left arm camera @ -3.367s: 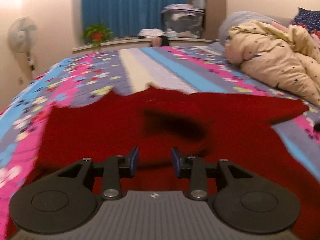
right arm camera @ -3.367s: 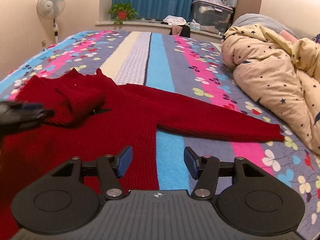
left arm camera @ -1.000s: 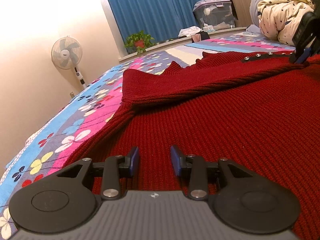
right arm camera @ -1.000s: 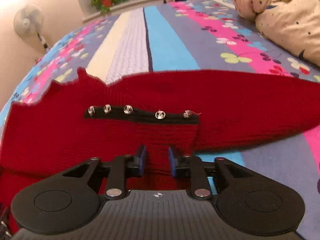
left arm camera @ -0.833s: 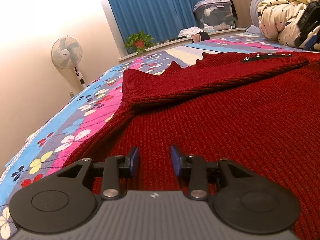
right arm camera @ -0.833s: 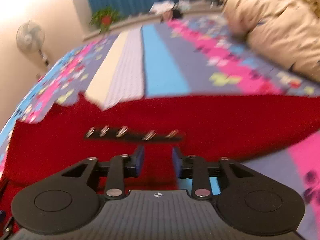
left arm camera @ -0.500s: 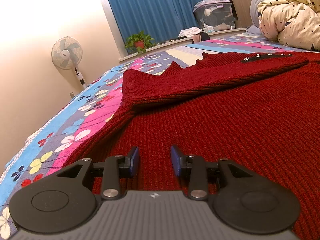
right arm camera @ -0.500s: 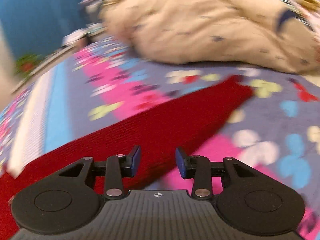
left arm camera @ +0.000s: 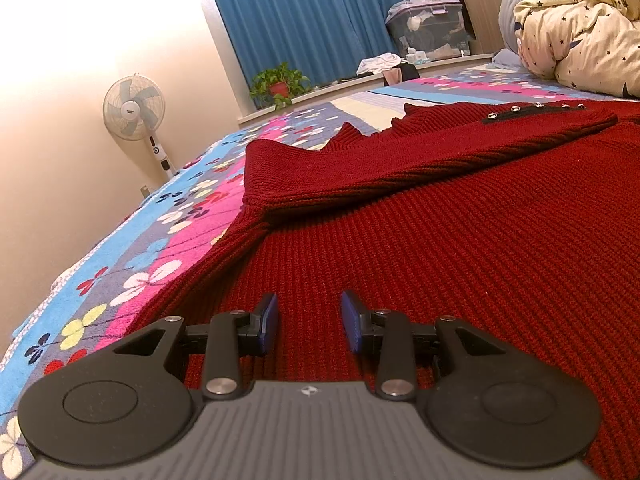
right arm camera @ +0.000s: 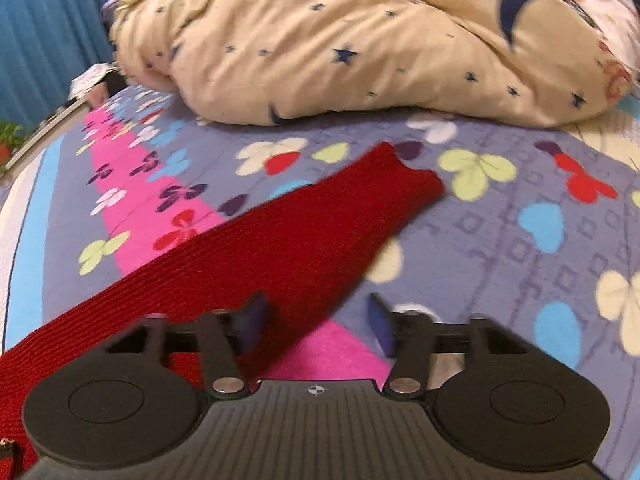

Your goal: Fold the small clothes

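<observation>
Red knitted sweater (left arm camera: pixel 460 240) lies flat on the flowery bed (right arm camera: pixel 520 220). Left tool (left arm camera: pixel 308 320) is open over it. Right tool (right arm camera: pixel 316 320) is open, its jaws just closing, over the sleeve (right arm camera: pixel 320 232).

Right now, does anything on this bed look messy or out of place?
Only mildly. The red sweater is half folded: one sleeve lies across its body, the other sleeve still sticks out over the bedspread. The star-print duvet is bunched in a heap. Nothing looks spilled or damaged.
</observation>
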`<control>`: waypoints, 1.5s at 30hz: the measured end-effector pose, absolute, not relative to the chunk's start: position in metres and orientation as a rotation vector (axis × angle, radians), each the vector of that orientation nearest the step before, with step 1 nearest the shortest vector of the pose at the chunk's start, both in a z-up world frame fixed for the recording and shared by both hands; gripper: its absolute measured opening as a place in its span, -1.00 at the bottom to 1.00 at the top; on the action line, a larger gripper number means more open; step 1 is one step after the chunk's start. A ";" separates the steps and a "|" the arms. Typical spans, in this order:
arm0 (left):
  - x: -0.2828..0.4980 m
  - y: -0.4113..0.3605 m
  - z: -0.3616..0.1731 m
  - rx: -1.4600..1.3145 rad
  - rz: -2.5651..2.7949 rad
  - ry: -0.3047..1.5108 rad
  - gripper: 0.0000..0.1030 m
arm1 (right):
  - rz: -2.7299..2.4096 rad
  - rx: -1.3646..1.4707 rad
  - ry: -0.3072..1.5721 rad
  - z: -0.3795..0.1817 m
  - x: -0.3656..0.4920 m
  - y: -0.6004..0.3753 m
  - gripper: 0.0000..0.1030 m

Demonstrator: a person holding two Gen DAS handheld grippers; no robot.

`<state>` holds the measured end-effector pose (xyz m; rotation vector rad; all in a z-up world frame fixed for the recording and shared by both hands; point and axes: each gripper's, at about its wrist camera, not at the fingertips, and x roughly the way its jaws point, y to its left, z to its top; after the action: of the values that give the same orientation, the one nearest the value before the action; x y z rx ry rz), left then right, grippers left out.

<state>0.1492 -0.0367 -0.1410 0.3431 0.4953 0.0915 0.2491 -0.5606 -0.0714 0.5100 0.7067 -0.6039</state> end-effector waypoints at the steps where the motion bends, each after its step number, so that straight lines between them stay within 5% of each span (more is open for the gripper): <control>1: 0.149 -0.037 -0.141 0.342 0.091 0.495 -0.21 | -0.615 0.496 0.689 -0.068 0.250 -0.558 -0.70; 8: 0.150 -0.039 -0.143 0.362 0.098 0.490 -0.23 | -0.523 0.229 0.451 0.001 0.264 -0.473 -0.75; 14: 0.150 -0.039 -0.143 0.366 0.097 0.492 -0.24 | 0.041 -0.088 0.246 0.051 0.249 -0.271 -0.73; 20: 0.151 -0.037 -0.141 0.352 0.090 0.500 -0.24 | 0.496 -0.124 0.537 0.011 0.232 -0.164 -0.58; 30: 0.151 -0.029 -0.136 0.300 0.069 0.512 -0.24 | 0.164 0.169 0.749 0.047 0.194 -0.269 -0.14; 40: 0.180 -0.031 -0.073 0.126 0.052 0.493 -0.24 | 0.114 0.014 1.082 -0.038 0.208 -0.257 -0.08; 45: 0.241 -0.032 -0.046 -0.014 0.040 0.525 -0.24 | 0.161 -0.070 1.096 -0.048 0.222 -0.237 0.07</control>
<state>0.2408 -0.0323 -0.0456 -0.0140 0.5251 0.0404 0.2215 -0.2366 -0.0482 -0.0697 1.0960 0.1607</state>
